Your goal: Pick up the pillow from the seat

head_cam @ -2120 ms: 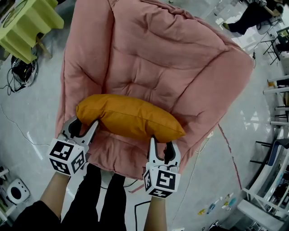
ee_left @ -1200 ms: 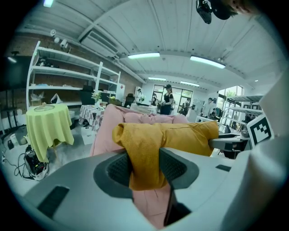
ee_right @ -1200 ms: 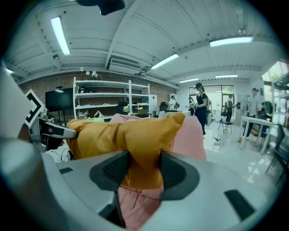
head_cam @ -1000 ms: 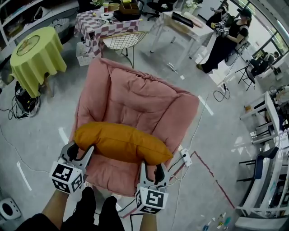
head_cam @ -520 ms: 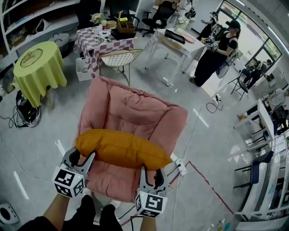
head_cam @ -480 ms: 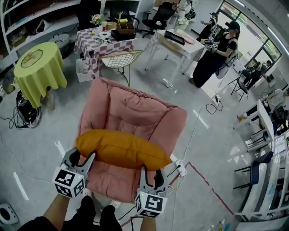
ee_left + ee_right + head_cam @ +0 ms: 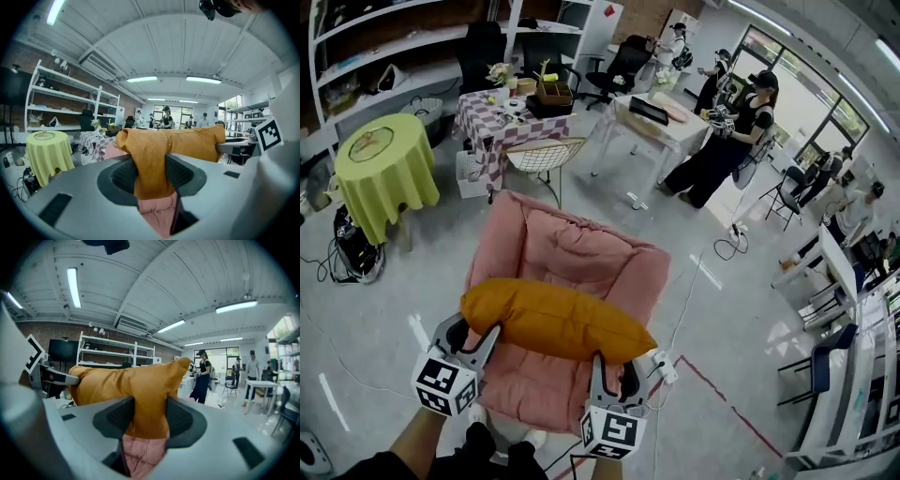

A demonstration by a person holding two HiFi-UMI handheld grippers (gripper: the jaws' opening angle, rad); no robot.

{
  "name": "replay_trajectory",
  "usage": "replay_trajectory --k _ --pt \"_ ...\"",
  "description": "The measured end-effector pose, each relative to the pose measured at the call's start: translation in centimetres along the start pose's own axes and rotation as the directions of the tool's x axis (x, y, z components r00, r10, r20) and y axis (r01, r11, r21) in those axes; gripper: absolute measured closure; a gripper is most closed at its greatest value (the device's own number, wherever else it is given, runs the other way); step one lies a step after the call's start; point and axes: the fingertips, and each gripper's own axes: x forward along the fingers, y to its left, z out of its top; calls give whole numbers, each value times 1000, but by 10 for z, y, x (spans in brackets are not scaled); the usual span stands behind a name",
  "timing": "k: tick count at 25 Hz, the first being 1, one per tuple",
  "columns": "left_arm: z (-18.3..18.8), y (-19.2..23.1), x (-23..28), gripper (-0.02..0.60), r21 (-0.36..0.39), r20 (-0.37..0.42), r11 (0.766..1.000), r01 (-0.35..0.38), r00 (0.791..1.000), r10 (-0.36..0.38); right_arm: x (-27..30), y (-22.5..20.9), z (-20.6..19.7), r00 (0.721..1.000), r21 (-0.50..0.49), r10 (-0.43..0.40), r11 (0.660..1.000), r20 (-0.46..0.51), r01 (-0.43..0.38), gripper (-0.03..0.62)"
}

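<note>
An orange pillow (image 7: 553,321) hangs in the air above the pink padded seat (image 7: 567,272), stretched between my two grippers. My left gripper (image 7: 472,337) is shut on the pillow's left end; in the left gripper view the orange fabric (image 7: 152,159) is pinched between both pads. On the pillow's right end my right gripper (image 7: 612,366) is shut too, and the right gripper view shows the fabric (image 7: 143,399) squeezed between its pads. The pink seat (image 7: 159,218) shows below the jaws in both gripper views.
A round table with a yellow-green cloth (image 7: 382,169) stands at the left. Beyond the seat are a wire chair (image 7: 542,157), a checkered table (image 7: 502,117) and a white table (image 7: 661,122). Several people stand at the back right. A power strip (image 7: 659,364) and cables lie on the floor.
The pillow has been lifted higher off the seat, held by both grippers. The view has risen and tilted up, so the seat looks smaller and more of the room shows.
</note>
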Motion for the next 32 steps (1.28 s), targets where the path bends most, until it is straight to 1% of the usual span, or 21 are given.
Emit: replay_trajectory --k 5,12,27,32 --pt "25 -9 -9 400 24 44 1000 16 999 -18 -13 -4 24 999 -4 -14 1000 45 14 370" --pt "41 -16 -21 400 42 68 999 33 997 -36 -29 -5 38 997 -4 -29 1000 70 29 370" --pt "51 -24 -26 400 70 77 996 52 995 -57 -42 -7 45 996 2 -46 999 77 46 372" --pt "48 -23 -25 400 73 70 996 54 996 -59 -41 -6 40 996 3 -53 999 66 53 378"
